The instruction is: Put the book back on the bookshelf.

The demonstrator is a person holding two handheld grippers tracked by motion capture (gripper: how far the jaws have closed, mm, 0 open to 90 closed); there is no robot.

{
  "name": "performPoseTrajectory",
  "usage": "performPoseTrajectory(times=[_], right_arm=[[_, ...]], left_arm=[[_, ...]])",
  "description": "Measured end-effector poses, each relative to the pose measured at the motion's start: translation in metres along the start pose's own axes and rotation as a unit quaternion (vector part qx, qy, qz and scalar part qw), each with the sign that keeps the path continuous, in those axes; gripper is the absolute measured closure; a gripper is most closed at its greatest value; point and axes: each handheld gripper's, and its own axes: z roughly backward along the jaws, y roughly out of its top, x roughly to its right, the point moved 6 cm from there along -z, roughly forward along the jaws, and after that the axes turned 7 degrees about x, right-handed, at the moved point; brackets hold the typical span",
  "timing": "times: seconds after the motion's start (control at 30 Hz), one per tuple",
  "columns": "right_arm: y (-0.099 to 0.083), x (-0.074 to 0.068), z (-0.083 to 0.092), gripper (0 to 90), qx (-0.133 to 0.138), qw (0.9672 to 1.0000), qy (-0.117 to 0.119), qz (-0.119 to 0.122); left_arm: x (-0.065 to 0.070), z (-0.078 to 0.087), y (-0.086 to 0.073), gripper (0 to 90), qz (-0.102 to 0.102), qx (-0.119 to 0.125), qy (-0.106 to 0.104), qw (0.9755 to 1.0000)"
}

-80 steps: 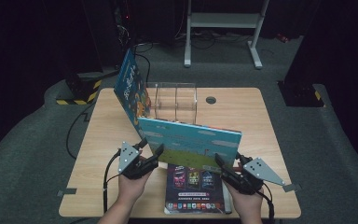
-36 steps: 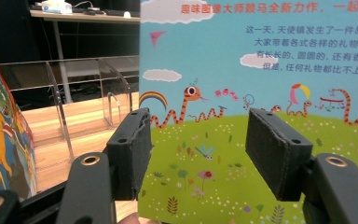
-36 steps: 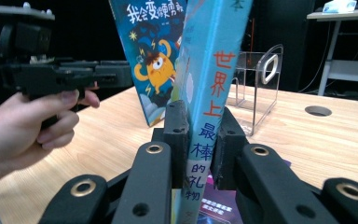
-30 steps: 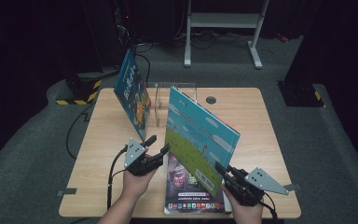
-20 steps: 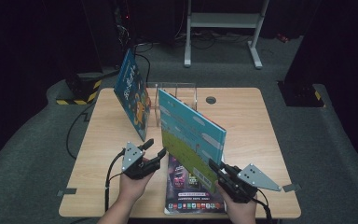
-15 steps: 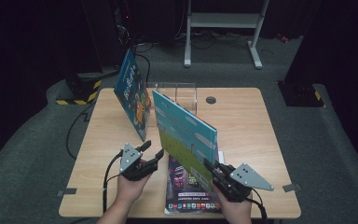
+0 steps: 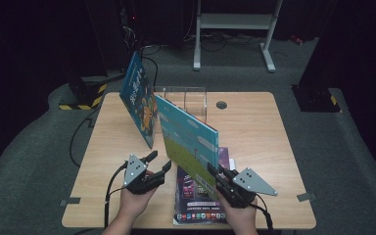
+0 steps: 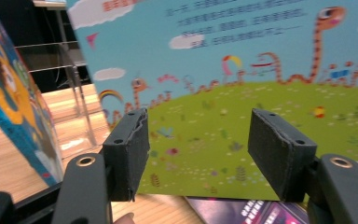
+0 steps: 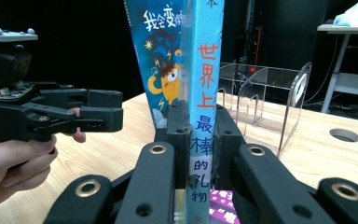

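Observation:
A light-blue and green picture book (image 7: 188, 137) stands upright on its lower edge over the table, turned so its cover faces my left gripper. My right gripper (image 7: 221, 172) is shut on the book's spine corner; in the right gripper view both jaws press the spine (image 9: 200, 116). My left gripper (image 7: 159, 160) is open just left of the book, its jaws a touch wider than before, nothing between them. The left gripper view has the green cover (image 8: 242, 93) beyond the open left gripper (image 8: 203, 154).
A dark-blue cartoon book (image 7: 139, 103) leans against a clear acrylic rack (image 7: 186, 98) at the back. A dark purple book (image 7: 198, 203) lies flat at the wooden table's (image 7: 254, 132) front edge. A cable hole (image 7: 221, 104) sits right of the rack.
The upright book has swung from facing the person to nearly edge-on, its far end toward the rack. My right gripper moved left with it. The left gripper stayed put.

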Motion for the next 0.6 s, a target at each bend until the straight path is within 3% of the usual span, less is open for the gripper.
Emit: performPoseTrajectory(times=[0.27, 0.6], right_arm=[[-0.001, -0.005, -0.006, 81.3, 0.003, 1.0000, -0.002, 0.003], [-0.007, -0.015, -0.010, 81.3, 0.005, 0.9999, -0.004, 0.016]], left_arm=[[0.009, 0.004, 0.005, 39.2, 0.002, 0.002, -0.005, 1.0000], [0.029, 0.014, 0.030, 35.0, 0.002, 0.026, -0.030, 0.9992]])
